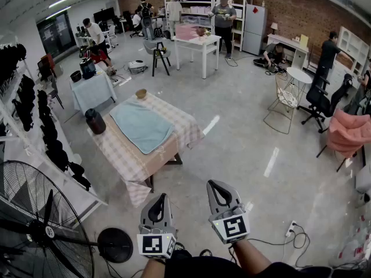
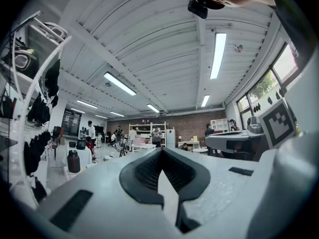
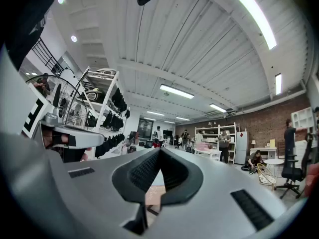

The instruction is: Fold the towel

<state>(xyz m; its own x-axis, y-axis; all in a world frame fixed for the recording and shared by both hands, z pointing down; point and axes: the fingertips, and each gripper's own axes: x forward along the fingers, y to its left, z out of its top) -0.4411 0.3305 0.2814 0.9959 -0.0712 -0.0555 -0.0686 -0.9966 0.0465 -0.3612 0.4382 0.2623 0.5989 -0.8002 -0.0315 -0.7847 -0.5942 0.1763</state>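
A pale blue towel point(image 1: 141, 125) lies spread flat on a table with a checked cloth point(image 1: 186, 127), some way ahead of me in the head view. My left gripper point(image 1: 156, 202) and right gripper point(image 1: 215, 187) are held level side by side near the bottom of that view, well short of the table. Both are shut with nothing between their jaws. In the left gripper view, the left gripper point(image 2: 162, 156) points level into the room. In the right gripper view, the right gripper point(image 3: 159, 154) points toward the table, a patch of checked cloth point(image 3: 153, 195) showing between its jaws.
A dark jug point(image 1: 95, 121) and a small bowl point(image 1: 141, 93) stand on the table's edges. A large floor fan point(image 1: 35, 227) is at my left, next to a rack of dark bags point(image 1: 52, 143). Cables point(image 1: 293, 236) lie on the floor at right. Several people work at the far end.
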